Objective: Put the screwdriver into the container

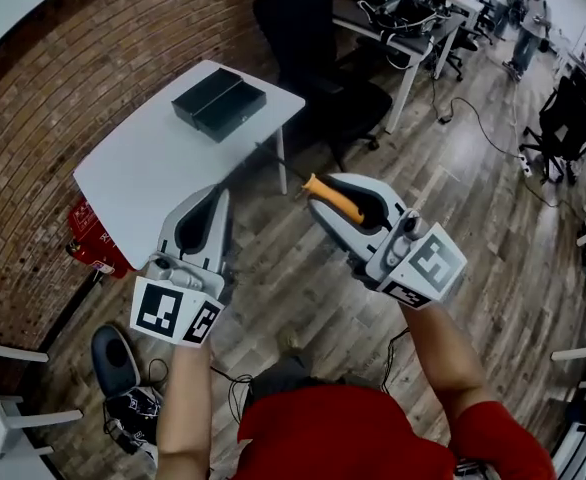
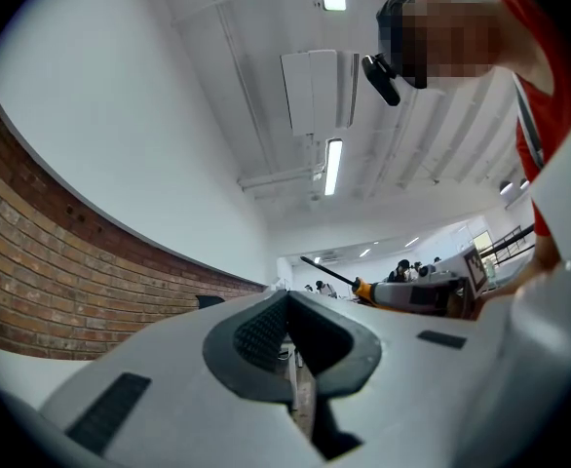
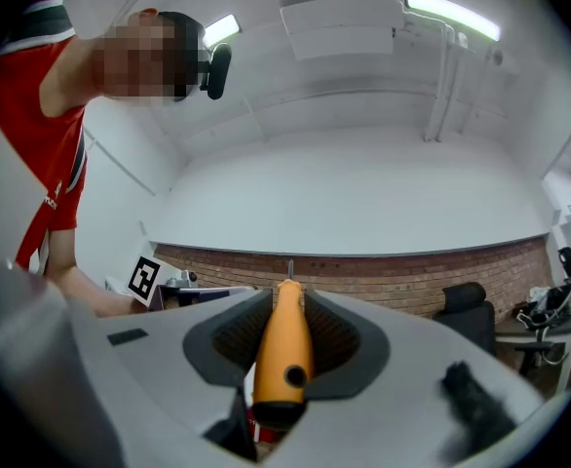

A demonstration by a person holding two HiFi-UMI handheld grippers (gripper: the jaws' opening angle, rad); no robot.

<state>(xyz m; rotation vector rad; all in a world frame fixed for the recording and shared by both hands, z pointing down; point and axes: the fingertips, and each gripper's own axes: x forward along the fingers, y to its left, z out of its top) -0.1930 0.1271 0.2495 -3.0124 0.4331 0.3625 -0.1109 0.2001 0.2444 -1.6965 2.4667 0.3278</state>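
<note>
Your right gripper (image 1: pixel 319 191) has its jaws pressed on the orange handle of the screwdriver (image 1: pixel 335 199). The handle lies straight down the middle between the jaws, and its thin metal end pokes out past the jaw tips. Your left gripper (image 1: pixel 216 196) has its jaws closed together with nothing in them. The black container (image 1: pixel 218 103) sits on the white desk (image 1: pixel 153 178), out ahead of both jaws, well apart from the screwdriver.

The head view looks steeply down from above onto the left gripper (image 1: pixel 216 196), the right gripper (image 1: pixel 329 190) and the table (image 1: pixel 143 173), while each gripper view sits close behind its own jaws, tilted up toward the ceiling (image 2: pixel 417 169), and all three views share the brick wall (image 1: pixel 43 128) (image 2: pixel 61 281) (image 3: pixel 393 271).
</note>
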